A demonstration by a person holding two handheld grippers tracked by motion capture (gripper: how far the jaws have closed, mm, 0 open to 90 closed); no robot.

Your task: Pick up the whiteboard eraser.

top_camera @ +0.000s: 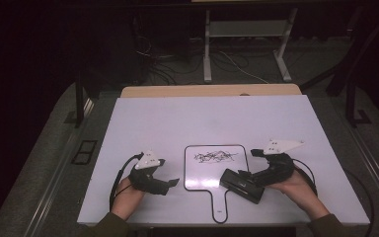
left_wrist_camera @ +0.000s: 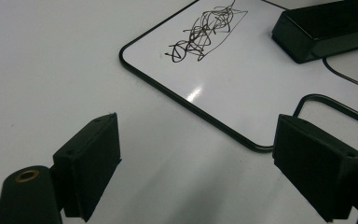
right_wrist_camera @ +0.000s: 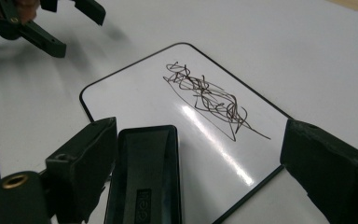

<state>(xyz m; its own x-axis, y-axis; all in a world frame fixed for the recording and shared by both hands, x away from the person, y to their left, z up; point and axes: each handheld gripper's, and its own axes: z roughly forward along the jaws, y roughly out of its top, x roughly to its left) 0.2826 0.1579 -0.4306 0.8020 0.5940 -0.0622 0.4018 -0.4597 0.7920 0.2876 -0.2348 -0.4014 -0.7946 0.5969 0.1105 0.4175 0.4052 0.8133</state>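
White table (top_camera: 153, 123); desk legs (top_camera: 207, 49), perhaps cables, behind

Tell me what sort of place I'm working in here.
Probably a lab or workshop recording bay: a white tabletop under bright light, dark surroundings, loose cables on the floor and a desk frame behind.

The left gripper (left_wrist_camera: 196, 163) hovers low over the white table (left_wrist_camera: 51, 56), its jaws spread wide with nothing between them. Ahead of the claw lies a small whiteboard (left_wrist_camera: 242, 88) with a black scribble (left_wrist_camera: 205, 30). Beyond its right jaw, a black eraser (left_wrist_camera: 326, 28) rests on the board.
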